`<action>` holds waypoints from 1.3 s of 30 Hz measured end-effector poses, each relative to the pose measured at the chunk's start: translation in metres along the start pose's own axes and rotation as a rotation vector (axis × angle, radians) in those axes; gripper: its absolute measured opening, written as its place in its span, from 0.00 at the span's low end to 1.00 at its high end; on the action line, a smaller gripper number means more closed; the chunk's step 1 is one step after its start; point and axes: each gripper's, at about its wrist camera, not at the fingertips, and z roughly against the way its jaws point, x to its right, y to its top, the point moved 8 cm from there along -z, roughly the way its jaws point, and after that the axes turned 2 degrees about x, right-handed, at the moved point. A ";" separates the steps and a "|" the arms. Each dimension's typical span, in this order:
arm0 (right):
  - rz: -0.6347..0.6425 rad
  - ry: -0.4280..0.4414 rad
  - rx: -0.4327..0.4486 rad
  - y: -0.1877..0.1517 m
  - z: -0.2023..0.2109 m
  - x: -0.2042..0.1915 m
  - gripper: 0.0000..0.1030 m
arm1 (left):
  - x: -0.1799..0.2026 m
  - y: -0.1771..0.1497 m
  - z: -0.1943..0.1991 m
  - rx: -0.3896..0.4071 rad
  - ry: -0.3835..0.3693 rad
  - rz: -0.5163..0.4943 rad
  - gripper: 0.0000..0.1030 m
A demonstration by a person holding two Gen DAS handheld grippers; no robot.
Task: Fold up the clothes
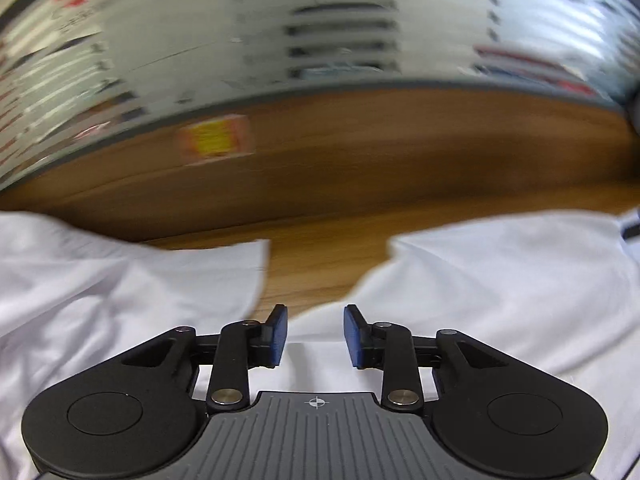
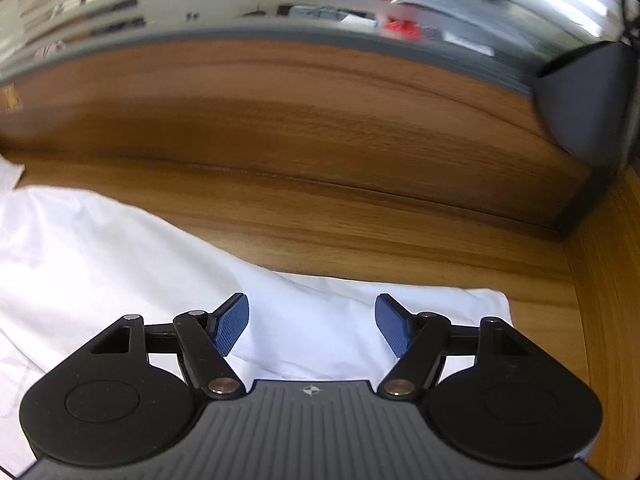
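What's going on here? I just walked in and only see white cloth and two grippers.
A person holds a gripper in each hand over a white garment spread on a wooden table. The left gripper and the right gripper are both open and hold nothing. Each points at the garment's far edge. The views are blurred, and no neat fold shows yet.

Left gripper [image 1: 315,336] and right gripper [image 2: 312,326] are being seen as matte black linkage arms with round housings, silver pivot screws and a ribbed grey centre plate that is being marked with a small white crosshair. Fingers [image 1: 279,334] are being faced with ribbed blue pads.
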 end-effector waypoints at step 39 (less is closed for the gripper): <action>-0.080 -0.051 -0.118 -0.158 0.162 0.018 0.88 | -0.067 -0.159 0.174 -0.253 0.146 0.340 0.92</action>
